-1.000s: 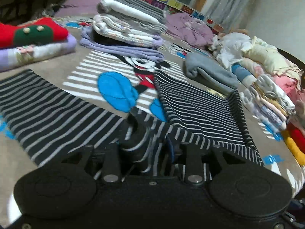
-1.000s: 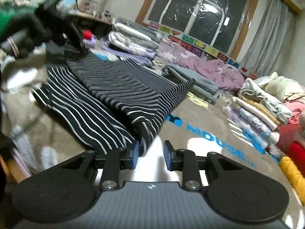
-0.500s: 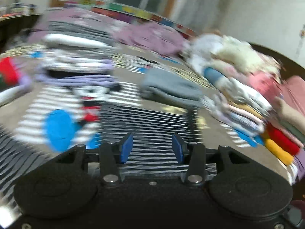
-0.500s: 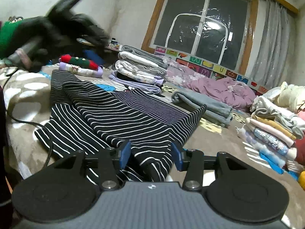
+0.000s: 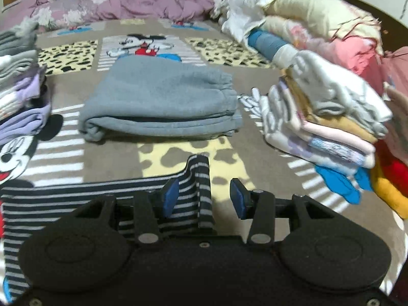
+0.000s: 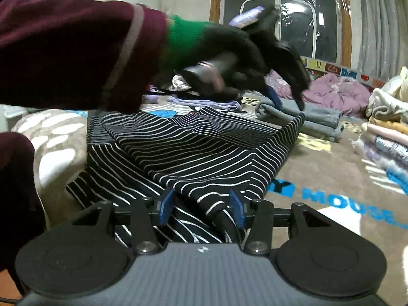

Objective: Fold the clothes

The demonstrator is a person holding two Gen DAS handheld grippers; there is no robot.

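On blanket (image 6: 318, 168), folded striped garment (image 6: 204, 153)

Blue capitals reading "MOUSE" (image 6: 344, 202) run across the cartoon-printed blanket (image 6: 331, 168) near its right edge, the word cut off at the frame's side. Along the far wall, a strip of coloured alphabet tiles (image 6: 331, 68) shows a legible "U" (image 6: 318, 64); the neighbouring letters are too blurred to read.

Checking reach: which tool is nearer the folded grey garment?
Left. The left tool hangs just before the grey garment; the right tool sits across the striped top.
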